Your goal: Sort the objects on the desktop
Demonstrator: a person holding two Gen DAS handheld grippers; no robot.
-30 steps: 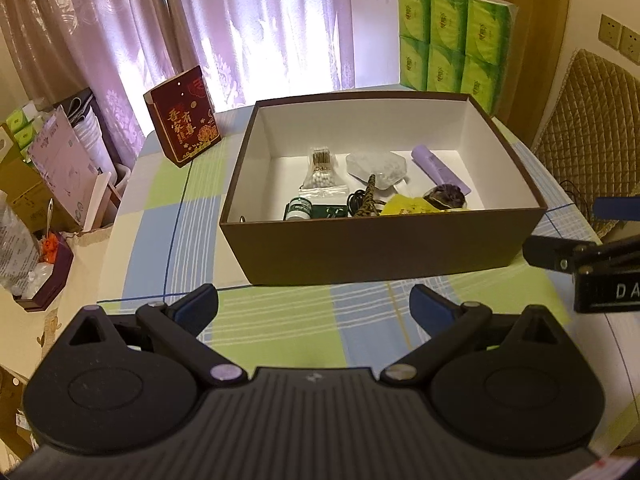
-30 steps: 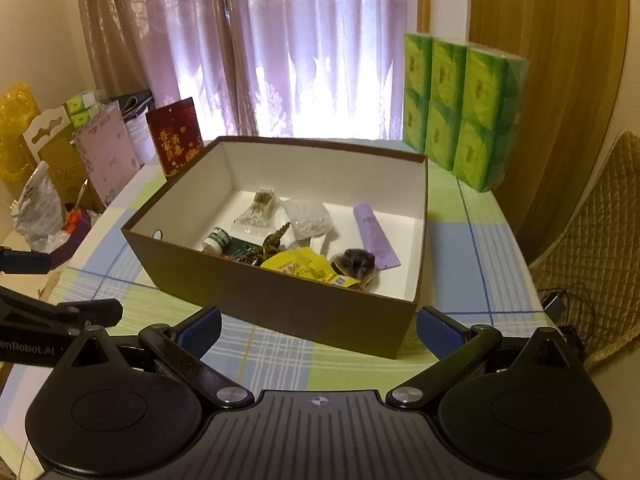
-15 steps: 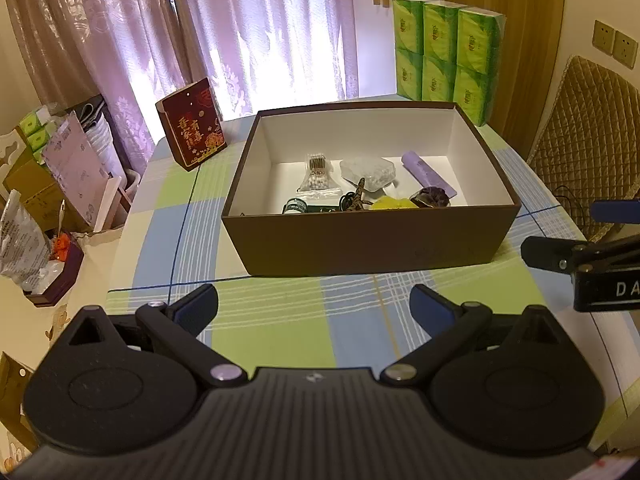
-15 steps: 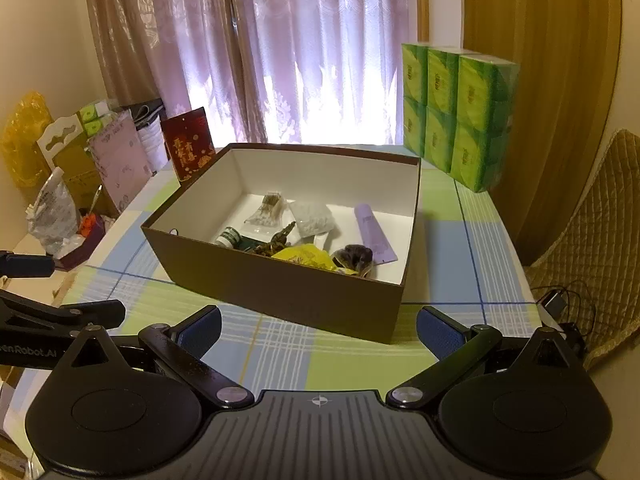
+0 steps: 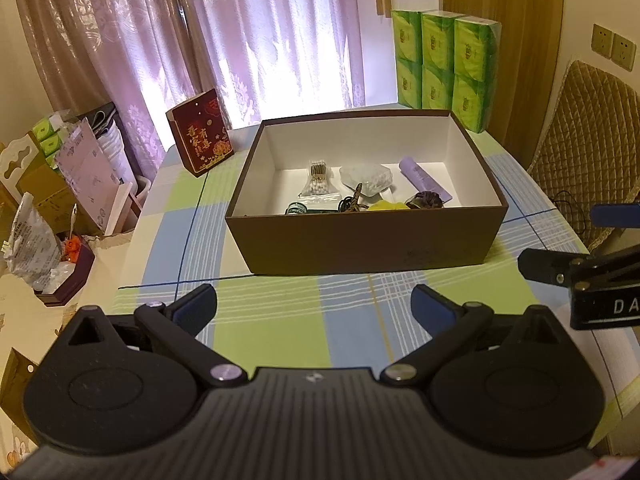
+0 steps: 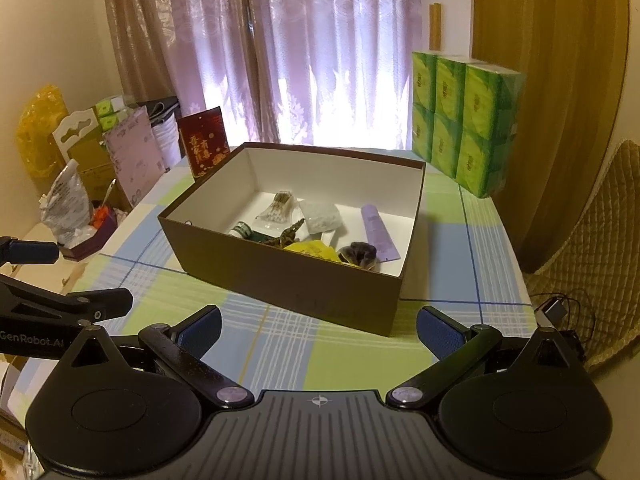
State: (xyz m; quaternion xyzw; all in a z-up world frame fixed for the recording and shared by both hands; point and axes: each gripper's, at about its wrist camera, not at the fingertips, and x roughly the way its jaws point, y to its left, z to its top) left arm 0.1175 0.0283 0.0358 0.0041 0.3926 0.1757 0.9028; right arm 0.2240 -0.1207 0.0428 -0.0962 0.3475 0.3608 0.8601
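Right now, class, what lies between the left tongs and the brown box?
Only bare checked tablecloth lies between the left tongs and the brown box; the left wrist view shows it.

Before me is a tabletop (image 5: pixel 280 320) with a checked cloth in green, blue and white. At 12 o'clock, purple curtains (image 5: pixel 280 40) glow with daylight from the window behind. At 2 o'clock I see a wooden panel (image 6: pixel 552 80), and at 3 o'clock a quilted chair back (image 5: pixel 588 128) under wall sockets (image 5: pixel 612 46).
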